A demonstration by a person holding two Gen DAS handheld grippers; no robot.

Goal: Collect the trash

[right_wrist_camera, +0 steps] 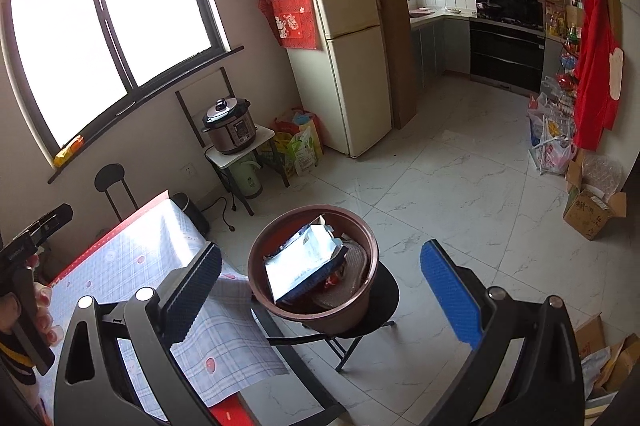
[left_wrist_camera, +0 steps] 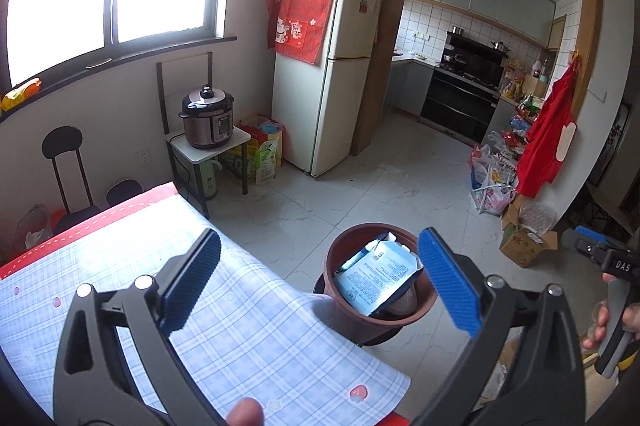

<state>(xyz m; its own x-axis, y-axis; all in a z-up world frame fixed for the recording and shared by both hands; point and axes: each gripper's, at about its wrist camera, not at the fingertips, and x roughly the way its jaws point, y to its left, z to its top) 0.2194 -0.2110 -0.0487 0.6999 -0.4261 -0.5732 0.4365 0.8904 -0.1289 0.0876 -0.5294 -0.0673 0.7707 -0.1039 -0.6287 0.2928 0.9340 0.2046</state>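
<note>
A brown pot-shaped bin (left_wrist_camera: pixel 344 290) (right_wrist_camera: pixel 360 238) stands on a black stool (right_wrist_camera: pixel 384 302) beside the table corner. A white and blue package (left_wrist_camera: pixel 376 274) (right_wrist_camera: pixel 300 258) lies inside it on other trash. My left gripper (left_wrist_camera: pixel 320 286) is open and empty, held above the table edge with the bin between its fingertips. My right gripper (right_wrist_camera: pixel 320 290) is open and empty, held above the bin. The right gripper also shows at the right edge of the left wrist view (left_wrist_camera: pixel 592 248). The left gripper shows at the left edge of the right wrist view (right_wrist_camera: pixel 40 226).
The table (left_wrist_camera: pixel 120 266) (right_wrist_camera: pixel 132 258) has a blue checked cloth over red. A fridge (left_wrist_camera: pixel 320 74), a pressure cooker (left_wrist_camera: pixel 208 118) on a small stand, bags (left_wrist_camera: pixel 260 150), and cardboard boxes (right_wrist_camera: pixel 592 210) stand around the tiled floor. A kitchen opens behind.
</note>
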